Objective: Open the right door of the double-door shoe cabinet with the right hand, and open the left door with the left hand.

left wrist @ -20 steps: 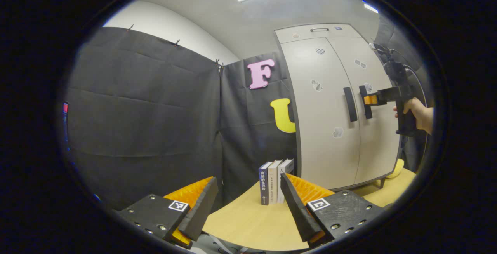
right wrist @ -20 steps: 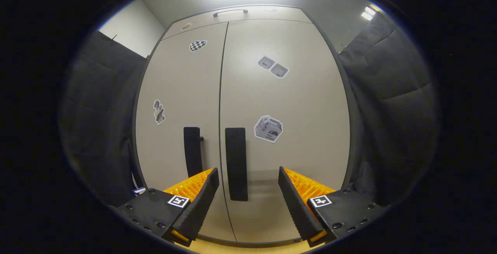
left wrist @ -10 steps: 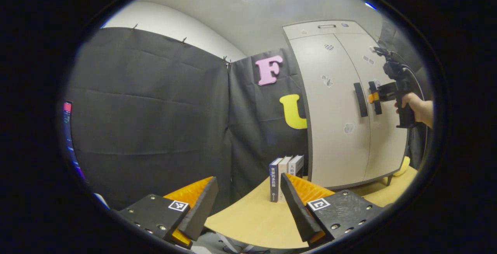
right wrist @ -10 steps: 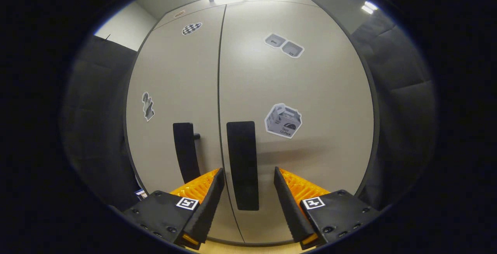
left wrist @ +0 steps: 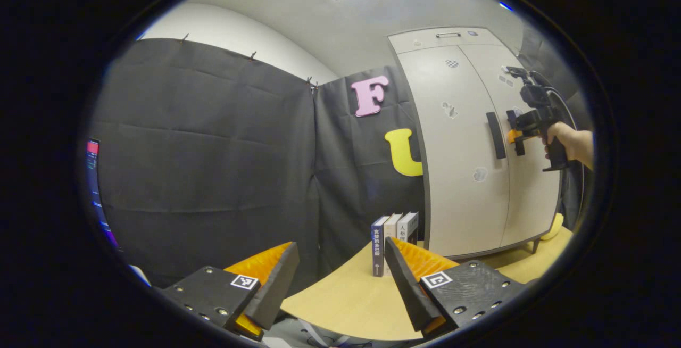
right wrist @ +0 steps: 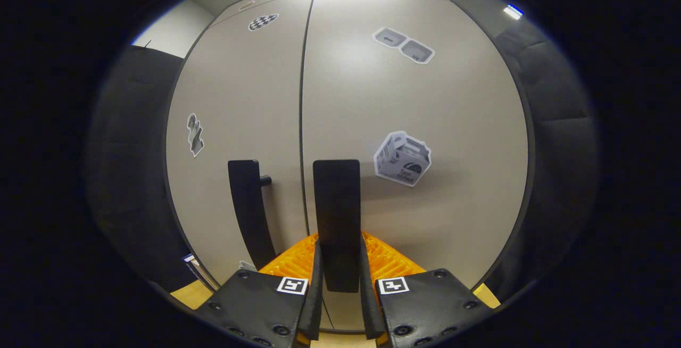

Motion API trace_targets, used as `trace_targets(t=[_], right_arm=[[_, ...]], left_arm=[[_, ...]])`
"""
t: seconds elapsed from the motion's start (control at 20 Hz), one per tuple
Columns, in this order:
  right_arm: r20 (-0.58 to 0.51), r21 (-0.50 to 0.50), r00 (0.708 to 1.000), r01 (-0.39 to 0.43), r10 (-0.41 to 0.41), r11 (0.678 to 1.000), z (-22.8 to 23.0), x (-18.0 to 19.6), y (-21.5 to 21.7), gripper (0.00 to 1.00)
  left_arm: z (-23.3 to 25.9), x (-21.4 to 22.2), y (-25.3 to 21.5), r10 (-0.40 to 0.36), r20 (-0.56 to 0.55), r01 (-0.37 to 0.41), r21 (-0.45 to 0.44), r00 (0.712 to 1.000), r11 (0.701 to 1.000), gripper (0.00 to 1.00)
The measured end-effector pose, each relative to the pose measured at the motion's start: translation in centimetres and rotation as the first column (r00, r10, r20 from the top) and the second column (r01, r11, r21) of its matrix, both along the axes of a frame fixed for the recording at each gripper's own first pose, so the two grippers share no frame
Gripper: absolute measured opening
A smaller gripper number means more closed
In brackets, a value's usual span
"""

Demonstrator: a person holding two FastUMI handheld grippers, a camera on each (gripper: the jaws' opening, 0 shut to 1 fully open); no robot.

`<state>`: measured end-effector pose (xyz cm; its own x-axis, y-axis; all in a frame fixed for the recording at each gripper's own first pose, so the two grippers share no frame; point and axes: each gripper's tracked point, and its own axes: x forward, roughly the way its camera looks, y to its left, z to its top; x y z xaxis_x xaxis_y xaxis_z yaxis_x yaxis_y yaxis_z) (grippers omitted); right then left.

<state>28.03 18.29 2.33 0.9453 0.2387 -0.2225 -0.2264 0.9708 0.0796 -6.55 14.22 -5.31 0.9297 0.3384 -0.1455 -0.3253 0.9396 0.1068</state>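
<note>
In the right gripper view I see my right gripper (right wrist: pixel 340 276) close in front of the shoe cabinet (right wrist: pixel 463 124), and its jaws are pinching the black handle of the right door (right wrist: pixel 336 215), one finger on each side of the lower part of that handle. Both doors look closed, with the thin seam between them running straight from top to bottom. The handle of the left door (right wrist: pixel 247 209) stands just beside, on the other side of the seam, and nothing touches it. Some stickers are on the doors: a box-shaped sticker (right wrist: pixel 402 158) to the right of the gripped handle, and a checkered sticker (right wrist: pixel 263 22) near the top of the left door. In the left gripper view my left gripper (left wrist: pixel 340 279) is well apart from the cabinet, with its jaws spread and nothing between them, above the edge of the wooden worktop (left wrist: pixel 346 305). From here the cabinet stands on the far right part of the worktop, and I can see the right gripper at its handle, held by a hand (left wrist: pixel 569 143). Three books (left wrist: pixel 393 241) stand upright on the worktop, just beside the left side of the cabinet
</note>
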Motion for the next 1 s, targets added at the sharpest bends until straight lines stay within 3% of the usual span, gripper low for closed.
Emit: trace_targets(t=[0.05,0.1,0.15,0.55,1.0], right_arm=[[-0.008,0.004,1.000,-0.002,0.002,1.000,0.1,-0.3,0.0,0.25],[-0.024,0.018,1.000,-0.004,0.005,1.000,-0.1,-0.1,0.0,0.25],[-0.023,0.032,1.000,-0.006,0.006,0.999,0.1,-0.4,0.0,0.14],[-0.026,0.040,0.997,-0.066,0.067,0.997,0.3,-2.6,-0.6,0.14],[-0.043,0.047,0.990,-0.133,0.135,0.990,0.9,-6.4,-2.5,0.14]], left_arm=[[0.0,0.0,0.1,0.000,0.001,0.000,-0.001,1.000,1.000,0.94],[0.0,0.0,0.0,0.000,0.002,0.000,-0.002,1.000,1.000,0.94],[0.1,0.0,0.1,0.001,0.005,-0.001,-0.002,1.000,1.000,0.94],[0.9,0.0,-0.1,0.000,0.040,0.001,-0.005,0.999,1.000,0.94],[1.9,0.6,-3.0,-0.081,0.056,0.081,0.000,0.995,0.997,0.95]])
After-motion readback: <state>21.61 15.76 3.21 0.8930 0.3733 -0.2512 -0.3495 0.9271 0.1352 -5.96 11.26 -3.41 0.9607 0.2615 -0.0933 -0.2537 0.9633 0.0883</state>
